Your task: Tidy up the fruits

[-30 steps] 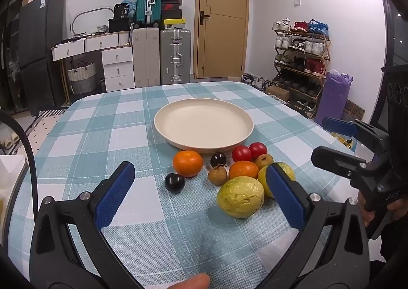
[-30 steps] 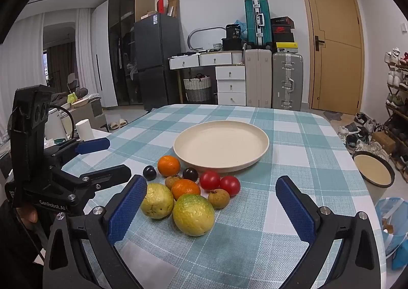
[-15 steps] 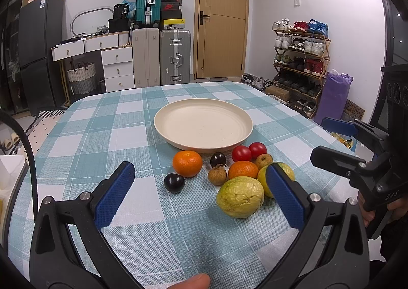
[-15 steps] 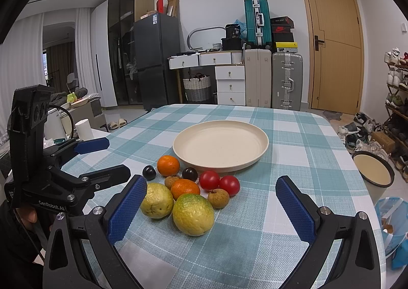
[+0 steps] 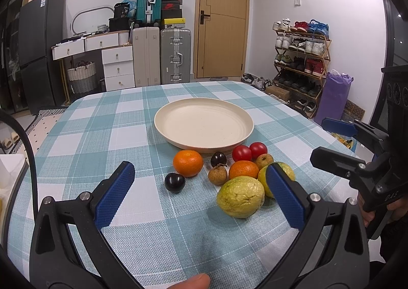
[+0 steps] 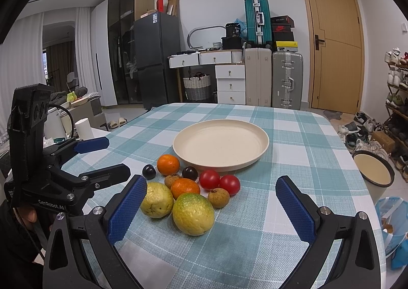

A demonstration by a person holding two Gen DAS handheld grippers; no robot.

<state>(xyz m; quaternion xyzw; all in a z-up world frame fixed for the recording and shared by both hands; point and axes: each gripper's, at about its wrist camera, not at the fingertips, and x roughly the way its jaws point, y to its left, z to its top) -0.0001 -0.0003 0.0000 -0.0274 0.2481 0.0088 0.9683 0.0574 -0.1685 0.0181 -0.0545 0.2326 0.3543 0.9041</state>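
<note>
Both grippers, left (image 5: 199, 192) and right (image 6: 211, 205), are hovering with jaws apart, holding nothing. The fruits (image 6: 193, 187) are crowding together beside the plate (image 6: 260, 151), mid-table; pinching one is likely nudging round neighbours into rolling.

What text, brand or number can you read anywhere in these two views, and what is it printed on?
"GenRobot.AI": on the body of the left gripper, in the right wrist view.
"30": on the black box atop the white drawer unit.
A marking near the right gripper's handle in the left wrist view: too blurred to read.
Fridge sticker, stacked shoe boxes, yellow box label: too small to read.
</note>
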